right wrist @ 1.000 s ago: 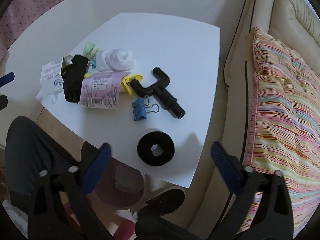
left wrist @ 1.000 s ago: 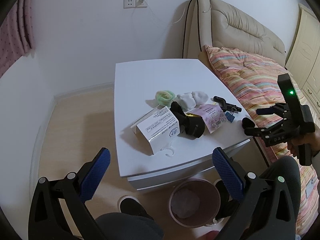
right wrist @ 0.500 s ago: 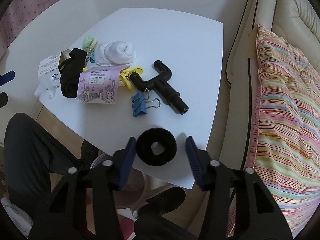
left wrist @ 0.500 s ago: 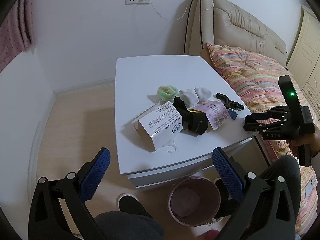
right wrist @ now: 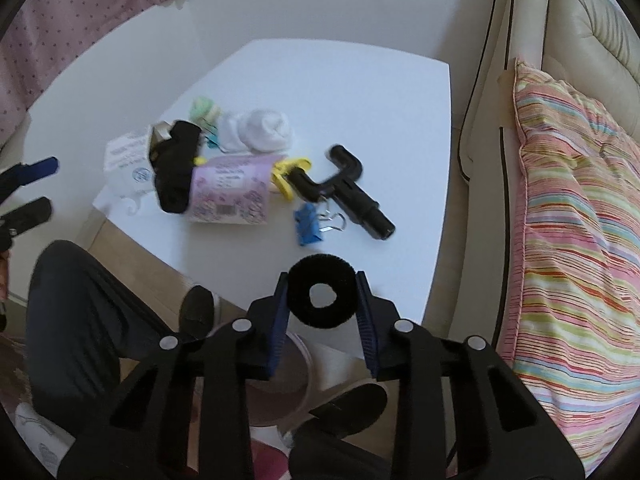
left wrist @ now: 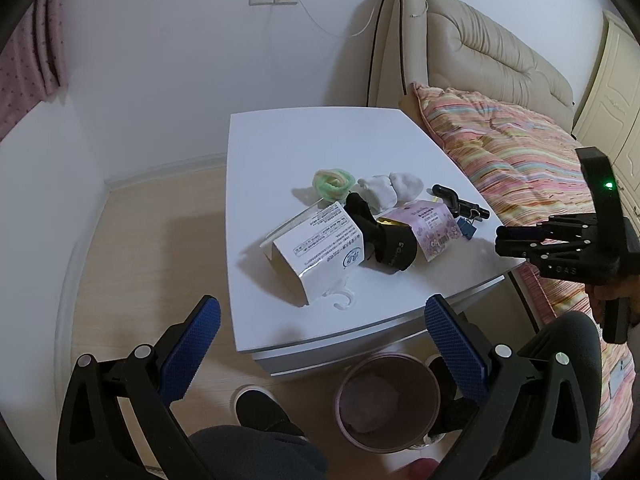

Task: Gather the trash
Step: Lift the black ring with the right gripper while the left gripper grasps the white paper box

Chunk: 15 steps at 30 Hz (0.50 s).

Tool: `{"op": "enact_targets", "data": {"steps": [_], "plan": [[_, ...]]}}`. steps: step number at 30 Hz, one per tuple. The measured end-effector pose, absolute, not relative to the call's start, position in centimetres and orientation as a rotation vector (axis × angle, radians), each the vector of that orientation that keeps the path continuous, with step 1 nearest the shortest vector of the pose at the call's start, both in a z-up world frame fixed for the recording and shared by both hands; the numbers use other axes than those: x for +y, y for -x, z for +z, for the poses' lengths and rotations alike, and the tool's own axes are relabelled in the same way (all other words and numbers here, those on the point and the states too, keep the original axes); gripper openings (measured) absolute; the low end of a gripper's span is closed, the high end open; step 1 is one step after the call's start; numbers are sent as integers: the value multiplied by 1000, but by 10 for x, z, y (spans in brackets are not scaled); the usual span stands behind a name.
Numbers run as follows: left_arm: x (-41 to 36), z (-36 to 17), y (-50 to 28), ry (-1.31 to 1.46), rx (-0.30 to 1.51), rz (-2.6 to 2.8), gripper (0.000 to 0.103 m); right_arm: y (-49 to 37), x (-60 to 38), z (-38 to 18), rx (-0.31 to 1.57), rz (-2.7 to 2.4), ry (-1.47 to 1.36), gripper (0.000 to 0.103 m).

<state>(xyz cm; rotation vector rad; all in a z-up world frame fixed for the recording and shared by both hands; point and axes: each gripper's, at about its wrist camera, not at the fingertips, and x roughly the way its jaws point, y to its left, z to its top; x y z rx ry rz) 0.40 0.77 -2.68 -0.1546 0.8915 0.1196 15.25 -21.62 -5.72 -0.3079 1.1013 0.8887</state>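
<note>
White table (right wrist: 360, 92), black ring (right wrist: 322, 297) flat, axis upright

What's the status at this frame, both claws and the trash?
Right claw shut on black foam ring, near the table edge. Left claw open, empty. Pink bin below, path unobstructed.

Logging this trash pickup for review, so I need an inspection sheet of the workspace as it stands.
Surface: white square table, items crowded at its near side.
Job's things: black fuzzy ring between the right tongs; round pink bin on the floor below the table edge.
Clutter: white printed carton, black sock, blue binder clip, black plastic pipe fitting.
Grippers: left tongs open, empty.
Cables: thin white wire from the wall socket.
Surroundings: striped quilt, beige headboard.
</note>
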Motion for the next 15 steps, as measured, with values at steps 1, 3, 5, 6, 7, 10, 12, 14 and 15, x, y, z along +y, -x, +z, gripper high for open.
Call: {"op": "enact_targets", "data": {"steps": [1,3,5,6,7,10,12,14,15], "plan": [[8,-27,-6,158,894,117,98,-151,-216,-55,1097,894,303,31],[10,-29,-11,172,898,108,98,-147,-214,-50,1088,906,293,31],[12,-31,-16,195,905,98,98,-144,-212,-48,1083,916,288,31],[14,-33,-19,207,908,92,98,-142,-212,-47,1082,919,289,31],[16,-35,-21,222,912,86,98,-141,-212,-46,1081,921,289,31],[22,-41,-29,266,917,69,98,-137,-211,-45,1079,927,285,31],[27,-45,-33,295,920,59,98,-136,-212,-44,1078,930,282,31],[32,-51,-36,338,922,40,97,-137,-213,-44,1076,930,283,31],[34,-54,-38,356,923,34,97,-137,-213,-43,1076,931,282,31]]}}
